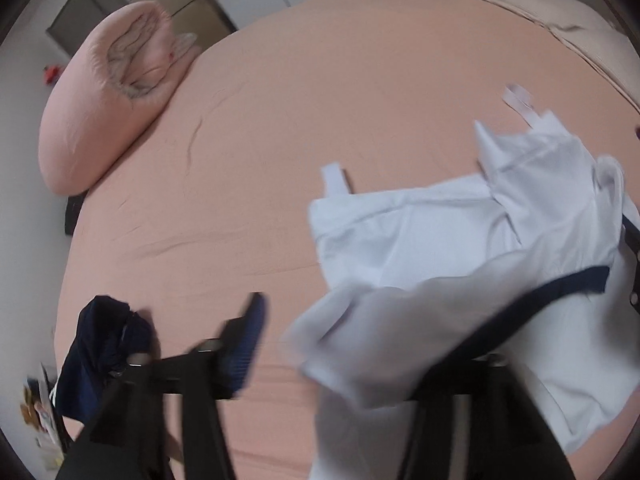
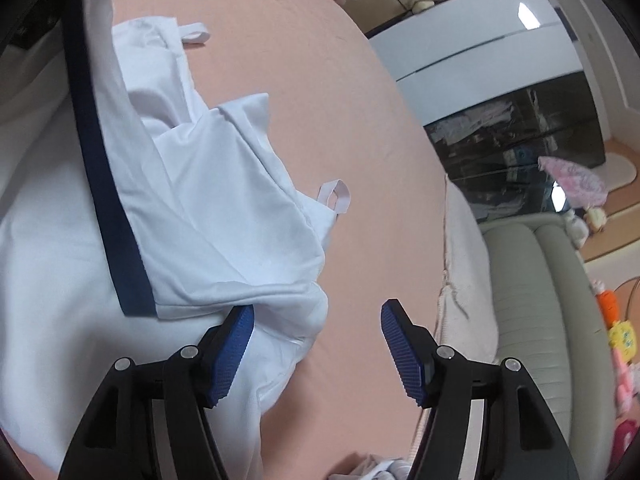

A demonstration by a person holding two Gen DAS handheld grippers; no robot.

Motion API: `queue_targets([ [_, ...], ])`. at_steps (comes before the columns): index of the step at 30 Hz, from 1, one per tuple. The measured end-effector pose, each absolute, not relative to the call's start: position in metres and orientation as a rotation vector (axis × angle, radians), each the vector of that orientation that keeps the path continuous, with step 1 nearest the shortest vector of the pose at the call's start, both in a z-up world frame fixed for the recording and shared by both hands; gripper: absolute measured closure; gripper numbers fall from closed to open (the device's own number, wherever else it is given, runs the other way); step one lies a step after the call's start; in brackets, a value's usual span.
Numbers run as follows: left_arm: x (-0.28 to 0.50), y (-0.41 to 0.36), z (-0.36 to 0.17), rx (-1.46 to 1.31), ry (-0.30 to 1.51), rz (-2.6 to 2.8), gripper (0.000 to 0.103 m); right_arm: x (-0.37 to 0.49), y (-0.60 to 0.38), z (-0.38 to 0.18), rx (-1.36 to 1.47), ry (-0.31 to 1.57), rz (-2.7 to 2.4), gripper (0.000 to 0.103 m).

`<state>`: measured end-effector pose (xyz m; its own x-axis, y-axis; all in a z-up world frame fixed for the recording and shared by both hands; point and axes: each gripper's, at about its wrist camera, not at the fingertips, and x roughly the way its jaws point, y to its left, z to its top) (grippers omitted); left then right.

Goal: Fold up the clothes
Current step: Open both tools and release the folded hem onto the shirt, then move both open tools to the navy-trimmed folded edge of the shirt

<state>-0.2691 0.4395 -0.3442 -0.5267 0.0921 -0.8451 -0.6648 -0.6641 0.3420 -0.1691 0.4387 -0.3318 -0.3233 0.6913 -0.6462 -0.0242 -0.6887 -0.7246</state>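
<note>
A white garment (image 1: 440, 240) with a navy band (image 1: 532, 300) lies crumpled on the peach bed sheet (image 1: 320, 100). It has white strap loops (image 1: 334, 178) at its far edge. My left gripper (image 1: 352, 344) stands open: its left blue pad (image 1: 248, 340) is bare and the cloth drapes over the hidden right finger. In the right wrist view the same garment (image 2: 200, 200) spreads to the left. My right gripper (image 2: 316, 328) is open, and a fold of the cloth rests against its left pad (image 2: 236, 340). The right pad (image 2: 400, 348) touches nothing.
A dark navy garment (image 1: 104, 344) lies bunched at the bed's left edge. A pink pillow (image 1: 108, 92) rests at the far left corner. A beige blanket (image 2: 464, 260) hangs along the bed's right side, beside a cream sofa (image 2: 540, 300). Toys (image 2: 620, 336) lie on the floor.
</note>
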Motion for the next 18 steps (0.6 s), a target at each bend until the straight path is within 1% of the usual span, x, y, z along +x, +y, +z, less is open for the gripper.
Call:
queue_targets([
  [5, -0.272, 0.431, -0.336, -1.152, 0.849, 2.218, 0.041, -0.168, 0.45, -0.328, -1.471, -0.728, 2.079, 0.037],
  [11, -0.273, 0.42, -0.329, -1.177, 0.753, 2.206, 0.041, -0.161, 0.473, -0.315, -1.475, -0.453, 2.16, 0.037],
  [15, -0.28, 0.409, -0.327, -1.237, 0.623, 2.238, 0.041, -0.147, 0.479, -0.295, -1.43, -0.283, 2.212, 0.037],
  [18, -0.278, 0.4, -0.32, -1.254, 0.521, 2.248, 0.041, -0.135, 0.478, -0.28, -1.384, -0.112, 2.275, 0.037],
])
